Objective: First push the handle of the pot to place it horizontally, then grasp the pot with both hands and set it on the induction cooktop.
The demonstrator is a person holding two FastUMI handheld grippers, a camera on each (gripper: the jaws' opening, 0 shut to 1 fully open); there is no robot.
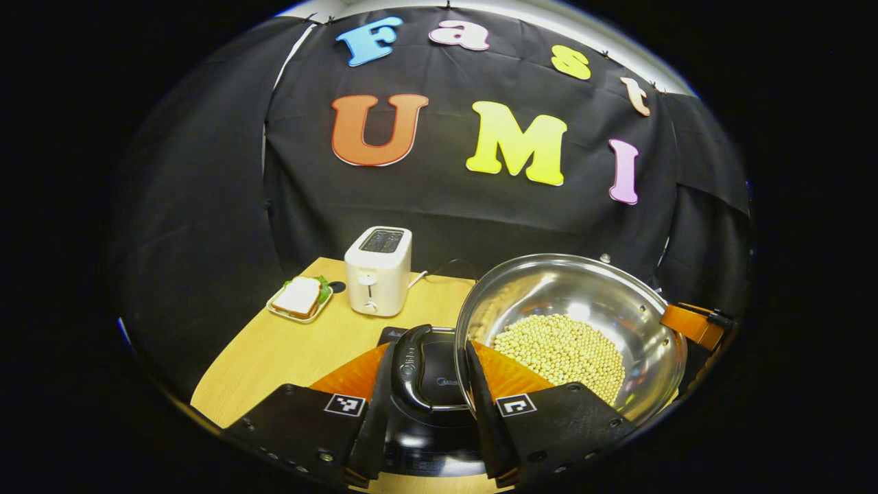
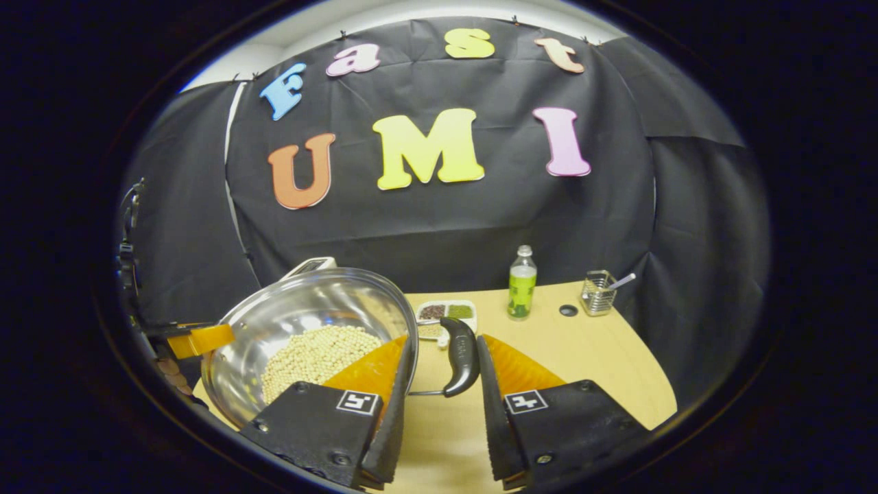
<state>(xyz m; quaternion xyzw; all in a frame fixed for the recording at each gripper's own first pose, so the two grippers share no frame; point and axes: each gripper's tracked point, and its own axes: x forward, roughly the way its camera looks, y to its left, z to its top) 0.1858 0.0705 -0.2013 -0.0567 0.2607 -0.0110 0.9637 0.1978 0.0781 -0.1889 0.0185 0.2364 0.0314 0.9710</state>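
Observation:
A steel pot (image 1: 603, 302) holding soybeans (image 1: 559, 350) hangs tilted between my two grippers. In the left gripper view my left gripper (image 1: 432, 350) is shut on the pot's black loop handle (image 1: 410, 367), with one finger on the handle's outer bar and the other at the pot's rim. Directly below lies the black induction cooktop (image 1: 425, 446). At the pot's far side a finger (image 1: 689, 324) of the right gripper shows. In the right gripper view my right gripper (image 2: 446, 339) is shut on the other black handle (image 2: 463, 357) of the pot (image 2: 309, 302).
On the wooden table (image 1: 274, 350) stand a white toaster (image 1: 377, 271) and a sandwich on a small plate (image 1: 300, 298). The right gripper view shows a green bottle (image 2: 521, 285), a tray of beans (image 2: 447, 312) and a wire basket (image 2: 597, 291).

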